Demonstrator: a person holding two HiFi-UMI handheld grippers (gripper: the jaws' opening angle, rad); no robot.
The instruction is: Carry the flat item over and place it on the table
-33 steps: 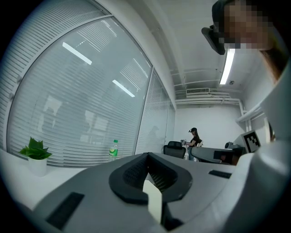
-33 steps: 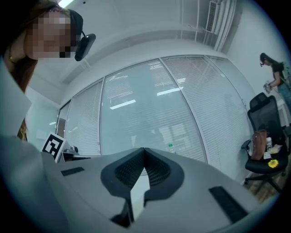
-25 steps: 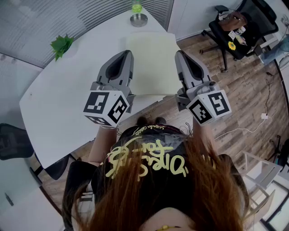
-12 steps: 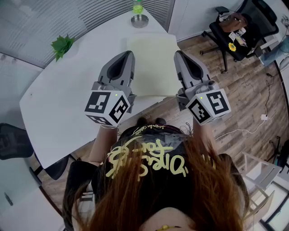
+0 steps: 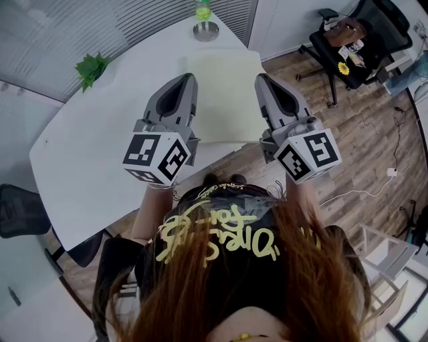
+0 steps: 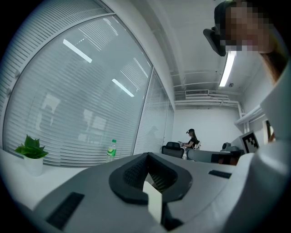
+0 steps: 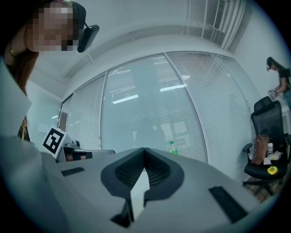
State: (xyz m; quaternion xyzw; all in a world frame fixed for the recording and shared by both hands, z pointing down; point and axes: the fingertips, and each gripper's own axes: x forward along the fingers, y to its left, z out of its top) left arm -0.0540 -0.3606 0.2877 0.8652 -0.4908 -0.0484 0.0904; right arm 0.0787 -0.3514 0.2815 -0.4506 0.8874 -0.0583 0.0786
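Note:
A pale yellow flat sheet (image 5: 224, 93) hangs level between my two grippers, over the white table (image 5: 100, 147) near its front edge. I cannot tell whether it touches the tabletop. My left gripper (image 5: 188, 80) is shut on the sheet's left edge and my right gripper (image 5: 261, 80) on its right edge. In the left gripper view the closed jaws (image 6: 148, 155) pinch a thin pale edge of the sheet (image 6: 154, 204). The right gripper view shows the same: jaws (image 7: 144, 150) closed on the sheet's edge (image 7: 138, 193).
A metal bowl (image 5: 206, 30) and a green bottle (image 5: 202, 9) stand at the table's far end, a small green plant (image 5: 91, 67) at its left. A black office chair with a bag (image 5: 351, 37) stands on the wooden floor to the right. A person (image 6: 191, 138) is far off.
Both grippers and the sheet have shifted very slightly; the right gripper moved a little to the left. The grips are unchanged.

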